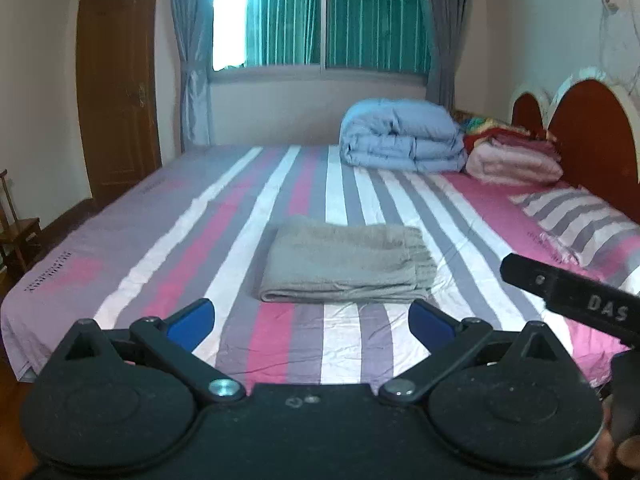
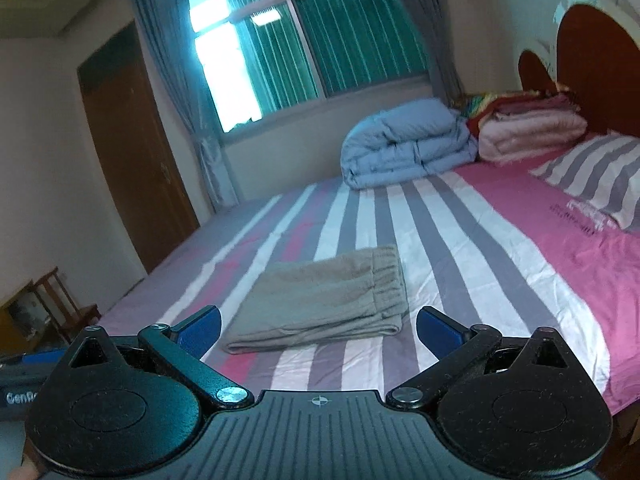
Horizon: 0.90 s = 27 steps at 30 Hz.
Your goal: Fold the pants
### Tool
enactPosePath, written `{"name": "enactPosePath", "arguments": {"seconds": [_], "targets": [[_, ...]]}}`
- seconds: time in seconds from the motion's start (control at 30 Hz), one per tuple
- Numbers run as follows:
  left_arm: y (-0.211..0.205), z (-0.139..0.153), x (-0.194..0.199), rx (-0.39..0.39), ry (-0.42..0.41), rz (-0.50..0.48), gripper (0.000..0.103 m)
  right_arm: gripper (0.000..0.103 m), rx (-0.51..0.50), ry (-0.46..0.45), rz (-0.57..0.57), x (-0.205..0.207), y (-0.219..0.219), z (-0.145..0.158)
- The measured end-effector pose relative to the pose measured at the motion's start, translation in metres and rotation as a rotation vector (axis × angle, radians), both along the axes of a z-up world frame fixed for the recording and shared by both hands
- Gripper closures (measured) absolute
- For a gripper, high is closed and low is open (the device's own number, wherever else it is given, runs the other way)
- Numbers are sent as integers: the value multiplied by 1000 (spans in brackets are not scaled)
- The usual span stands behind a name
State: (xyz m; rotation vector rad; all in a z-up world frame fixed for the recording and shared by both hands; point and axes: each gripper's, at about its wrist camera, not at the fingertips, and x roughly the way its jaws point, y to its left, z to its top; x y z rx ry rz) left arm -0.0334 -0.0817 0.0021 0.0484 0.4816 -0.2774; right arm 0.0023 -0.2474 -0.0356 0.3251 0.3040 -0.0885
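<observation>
My left gripper stood spread wide with nothing between its blue pads, and my right gripper was spread wide and empty too. The pants lay folded in a flat grey bundle on the striped bed, just ahead of both grippers and clear of them. A blue quilt sat folded well beyond.

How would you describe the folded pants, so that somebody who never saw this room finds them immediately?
Start from the large bed with the striped sheet in pink, white and grey. Near its front edge, in the middle, far from the bedding stacked at the headboard, lie the pants. They are a flat grey-beige rectangle lying alone, while the light blue quilt and the pink blankets are thick and piled.
</observation>
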Motion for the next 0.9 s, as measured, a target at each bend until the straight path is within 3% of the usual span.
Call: {"name": "enactPosePath", "arguments": {"seconds": [0.2, 0.5, 0.7, 0.9], "targets": [[14, 1, -8, -37, -9, 30, 6, 0, -40, -40, 6, -20, 18, 6], [19, -7, 4, -83, -14, 6, 6, 0, -96, -35, 36, -13, 27, 2], [8, -16, 1, 33, -43, 40, 6, 0, -95, -32, 23, -15, 17, -2], [8, -20, -1, 48, -32, 25, 6, 0, -136, -31, -1, -17, 23, 1]]}}
